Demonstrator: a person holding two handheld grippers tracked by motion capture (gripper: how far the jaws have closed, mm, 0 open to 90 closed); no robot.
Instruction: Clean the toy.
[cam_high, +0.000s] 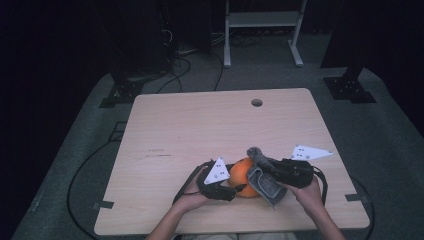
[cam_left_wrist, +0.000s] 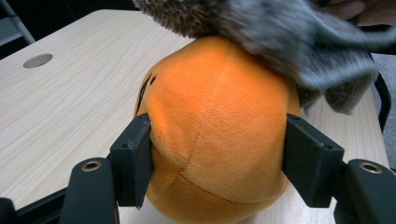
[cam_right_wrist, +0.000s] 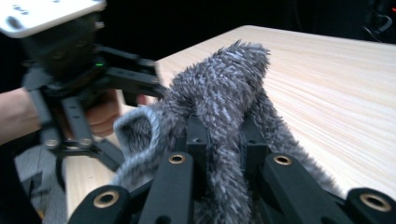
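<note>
Close to the person, near the front edge of the desk, sits a round orange plush toy. The left tool has one jaw on each side of the toy, and both pads press into its soft sides, so it is clamped on the toy. In the left gripper view the orange plush toy bulges a little between the jaws, so it looks squishy and light, and it will likely spring back when let go. It is not slippery, because the fuzzy cloth gives a good hold. The best place to grab it looks like the wide middle, where the jaws are now. The toy is almost a ball, a bit taller than wide, and it stands upright on the desk with a small dark stitched mark on its side. Just beside it and lying partly on top is a grey fuzzy cloth piece. The right tool is squeezed together on the grey fuzzy cloth piece, which is floppy, light and easy to bunch up. It hangs long, from the top of the toy down toward the person. Farther off the desk has a small round hole.
</note>
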